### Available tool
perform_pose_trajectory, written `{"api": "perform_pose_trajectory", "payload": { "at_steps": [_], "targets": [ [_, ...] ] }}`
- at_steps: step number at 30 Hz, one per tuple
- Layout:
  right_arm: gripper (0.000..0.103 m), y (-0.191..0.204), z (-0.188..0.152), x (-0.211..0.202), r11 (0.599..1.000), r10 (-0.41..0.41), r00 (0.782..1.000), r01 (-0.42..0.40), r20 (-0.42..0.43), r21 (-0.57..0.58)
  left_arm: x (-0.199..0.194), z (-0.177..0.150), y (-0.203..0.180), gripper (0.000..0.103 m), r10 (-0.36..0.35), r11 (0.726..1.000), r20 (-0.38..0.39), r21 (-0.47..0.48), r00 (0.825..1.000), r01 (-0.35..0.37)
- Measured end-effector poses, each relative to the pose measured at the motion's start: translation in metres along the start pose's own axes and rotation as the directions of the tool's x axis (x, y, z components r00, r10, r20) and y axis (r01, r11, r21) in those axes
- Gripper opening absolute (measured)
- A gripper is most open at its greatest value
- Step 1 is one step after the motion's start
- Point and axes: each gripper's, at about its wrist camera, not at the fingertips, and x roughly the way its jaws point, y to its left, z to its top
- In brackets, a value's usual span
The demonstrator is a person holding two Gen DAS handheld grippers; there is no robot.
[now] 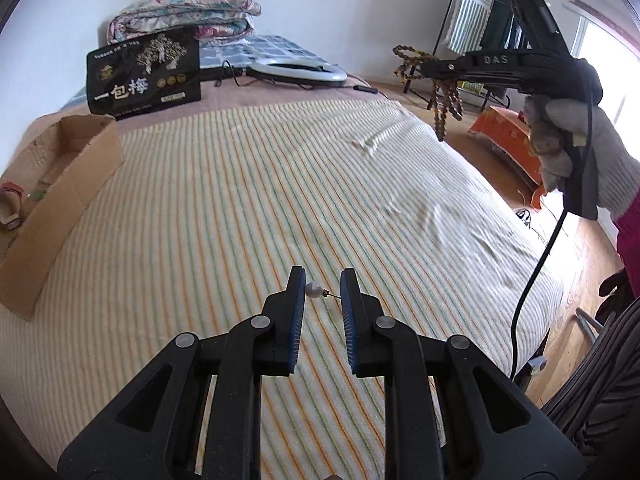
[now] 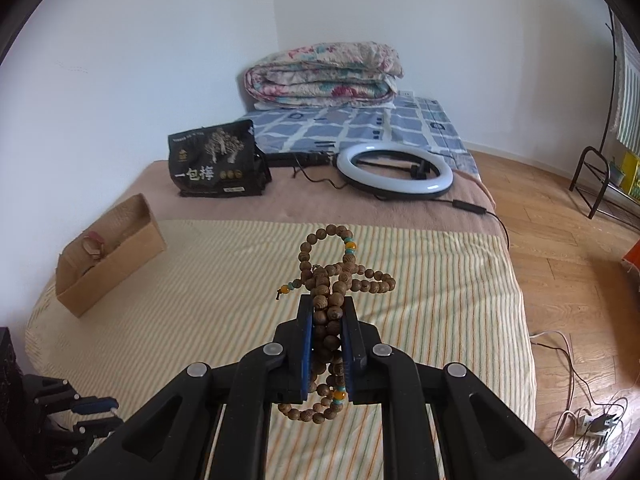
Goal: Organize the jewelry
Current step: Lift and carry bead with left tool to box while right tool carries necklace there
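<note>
My right gripper [image 2: 327, 310] is shut on a long string of brown wooden beads [image 2: 334, 280] and holds it above the striped bed cover; it also shows in the left wrist view [image 1: 424, 69] with the beads [image 1: 446, 104] hanging down. My left gripper [image 1: 322, 280] is open low over the cover, with a small pearl earring [image 1: 314, 289] between its fingertips, touching the left finger. An open cardboard box [image 1: 60, 200] at the left holds a pink bracelet [image 2: 94, 242] and other small pieces.
A black snack bag [image 2: 216, 160], a ring light [image 2: 394, 172] with its cable and a folded floral quilt [image 2: 324, 76] lie at the far end of the bed. Wooden floor, a metal rack [image 2: 596, 176] and a power strip [image 2: 592, 424] are on the right.
</note>
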Motion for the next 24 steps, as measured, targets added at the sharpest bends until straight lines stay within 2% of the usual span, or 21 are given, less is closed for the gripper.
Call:
{"api": "perform_pose_trajectory", "payload": {
  "at_steps": [14, 24],
  "targets": [
    [0.010, 0.068, 0.027, -0.041, 0.996, 0.045, 0.997, -0.039, 0.070, -0.083, -0.058, 0.008, 0.034, 0.017, 0.075, 0.997, 0.102, -0.037, 0.992, -0.071],
    [0.010, 0.121, 0.033, -0.044, 0.986, 0.123, 0.989, -0.113, 0.085, -0.121, -0.104, 0.023, 0.074, 0.017, 0.183, 0.982, 0.189, -0.073, 0.965, -0.172]
  ]
}}
